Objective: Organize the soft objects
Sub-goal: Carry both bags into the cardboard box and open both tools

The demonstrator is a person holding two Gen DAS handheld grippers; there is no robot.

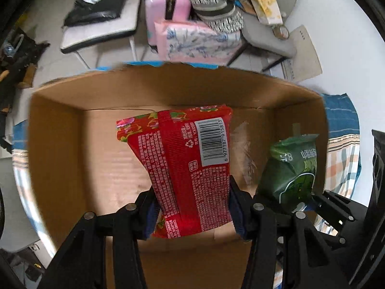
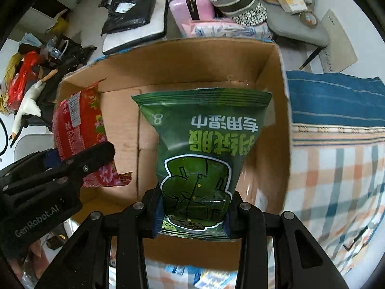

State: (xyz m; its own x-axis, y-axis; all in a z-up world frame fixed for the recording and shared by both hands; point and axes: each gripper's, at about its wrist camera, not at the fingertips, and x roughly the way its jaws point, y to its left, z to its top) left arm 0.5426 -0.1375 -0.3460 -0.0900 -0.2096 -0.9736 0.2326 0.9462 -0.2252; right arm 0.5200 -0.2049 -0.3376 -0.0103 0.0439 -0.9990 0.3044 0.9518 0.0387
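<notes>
My left gripper (image 1: 192, 207) is shut on a red soft packet (image 1: 187, 159) with a barcode and holds it over the open cardboard box (image 1: 168, 84). My right gripper (image 2: 192, 214) is shut on a green soft packet (image 2: 202, 144) with white-edged lettering and holds it over the same box (image 2: 182, 55), to the right of the red one. The green packet also shows in the left wrist view (image 1: 293, 166), and the red packet in the right wrist view (image 2: 77, 130) with the left gripper's body below it. The box floor looks bare.
The box sits on a checked and blue-striped cloth (image 2: 336, 144). Beyond it are a pink suitcase (image 1: 163, 7), a pink floral pack (image 1: 197, 43), chairs with a black bag (image 1: 96, 2) and patterned items (image 1: 216, 4). Clutter and a white goose toy (image 2: 28, 103) lie at the left.
</notes>
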